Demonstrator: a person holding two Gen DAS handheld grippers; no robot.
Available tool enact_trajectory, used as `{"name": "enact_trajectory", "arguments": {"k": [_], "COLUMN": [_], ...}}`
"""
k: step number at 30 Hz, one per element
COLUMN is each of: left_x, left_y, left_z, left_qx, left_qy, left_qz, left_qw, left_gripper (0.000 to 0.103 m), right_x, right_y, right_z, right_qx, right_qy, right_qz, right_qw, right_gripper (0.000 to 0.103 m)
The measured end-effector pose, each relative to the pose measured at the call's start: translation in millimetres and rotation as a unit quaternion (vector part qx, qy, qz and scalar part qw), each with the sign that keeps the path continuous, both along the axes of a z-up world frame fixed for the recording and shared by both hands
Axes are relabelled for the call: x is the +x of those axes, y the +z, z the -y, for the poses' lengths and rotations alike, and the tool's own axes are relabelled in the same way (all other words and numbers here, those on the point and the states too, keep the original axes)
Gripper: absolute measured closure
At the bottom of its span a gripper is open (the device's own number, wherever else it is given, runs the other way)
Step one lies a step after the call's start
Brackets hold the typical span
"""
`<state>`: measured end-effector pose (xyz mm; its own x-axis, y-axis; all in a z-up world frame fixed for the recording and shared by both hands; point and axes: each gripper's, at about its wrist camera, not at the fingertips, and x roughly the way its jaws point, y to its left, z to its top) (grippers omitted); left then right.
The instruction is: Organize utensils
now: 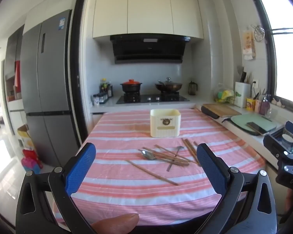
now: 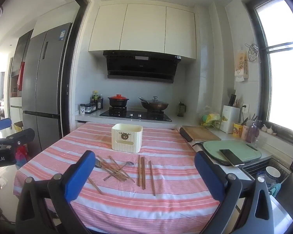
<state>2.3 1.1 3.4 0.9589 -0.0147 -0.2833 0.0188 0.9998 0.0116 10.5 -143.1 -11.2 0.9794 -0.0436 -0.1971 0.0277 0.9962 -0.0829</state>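
Your left gripper (image 1: 146,161) and right gripper (image 2: 144,167) are both wide open, holding nothing. The chopsticks (image 2: 141,172) and spoons (image 1: 148,155) lie loose on the striped cloth (image 1: 127,191), with the cream holder (image 1: 165,122) behind them. Only your right view shows the sink (image 2: 273,173) with a bowl (image 2: 272,172)

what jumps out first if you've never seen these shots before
The pink-and-white striped tablecloth fills the middle of both views. On it a loose heap of wooden chopsticks and metal spoons lies in front of a cream utensil holder standing upright. Each open blue-padded claw, left claw and right claw, frames the scene from the near edge, holding nothing.
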Motion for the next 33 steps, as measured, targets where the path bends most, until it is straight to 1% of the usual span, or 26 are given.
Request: {"name": "enact_trajectory", "arguments": {"k": [33], "left_x": [4.5], "left_y": [-4.0], "left_z": [1.3], "left_qx": [-0.009], "left_qy": [-0.004], "left_qz": [-0.012], "left_qw": [0.9999], "left_gripper": [0.000], "right_x": [1.8], "right_y": [-0.4], "right_z": [-4.5], "right_qx": [-0.001], "right_qy": [0.007], "right_qz": [-0.001], "right_qw": [1.000], "right_gripper": [0.000]}}
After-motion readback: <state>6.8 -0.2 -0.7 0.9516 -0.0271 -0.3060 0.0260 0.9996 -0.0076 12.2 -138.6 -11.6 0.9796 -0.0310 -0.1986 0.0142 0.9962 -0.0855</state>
